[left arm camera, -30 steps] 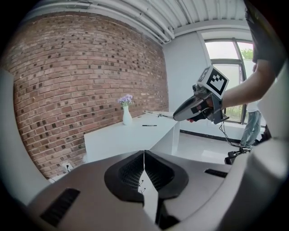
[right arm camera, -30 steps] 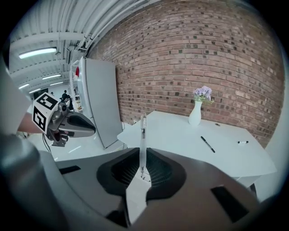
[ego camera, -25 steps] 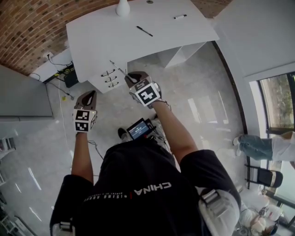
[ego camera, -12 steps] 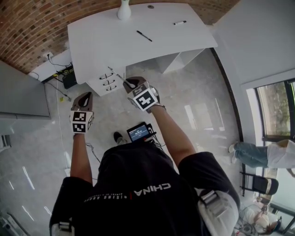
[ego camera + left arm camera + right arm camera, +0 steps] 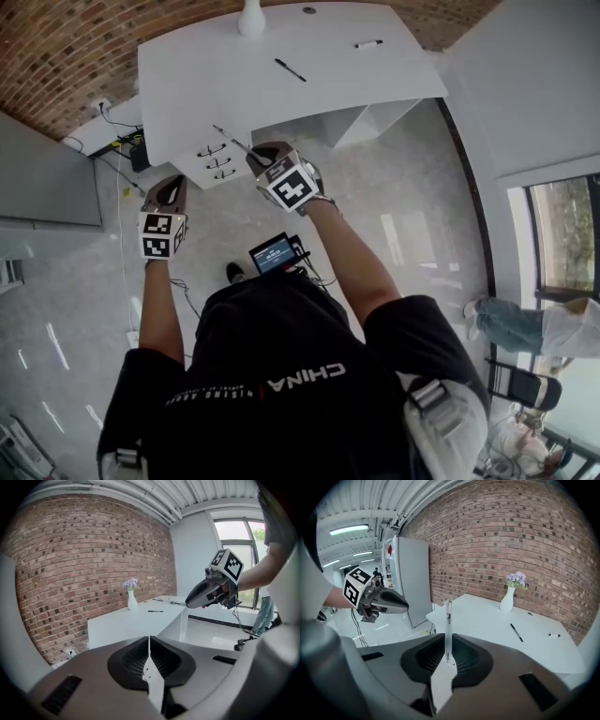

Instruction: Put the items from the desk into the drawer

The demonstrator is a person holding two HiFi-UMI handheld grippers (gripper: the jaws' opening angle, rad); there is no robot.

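Observation:
The white desk (image 5: 216,84) carries a black pen (image 5: 291,70) and a small marker (image 5: 368,44). Under its left end sits a drawer unit (image 5: 225,171) with three dark handles, and its drawers look closed. My right gripper (image 5: 266,152) hovers just in front of that unit, shut on a clear pen (image 5: 234,142) whose tip points toward the desk edge. In the right gripper view this pen (image 5: 448,618) stands straight up out of the closed jaws. My left gripper (image 5: 176,184) hangs over the floor to the left of the drawers, shut and empty (image 5: 149,641).
A white vase (image 5: 249,17) with flowers stands at the desk's far edge by the brick wall. Cables and a power strip (image 5: 127,141) lie on the floor left of the desk. A grey cabinet (image 5: 412,578) stands at the far left. A seated person's legs (image 5: 525,319) are at the right.
Both grippers have drifted slightly up and left toward the drawer unit. The right one still holds the clear pen. Nothing on the desk has moved.

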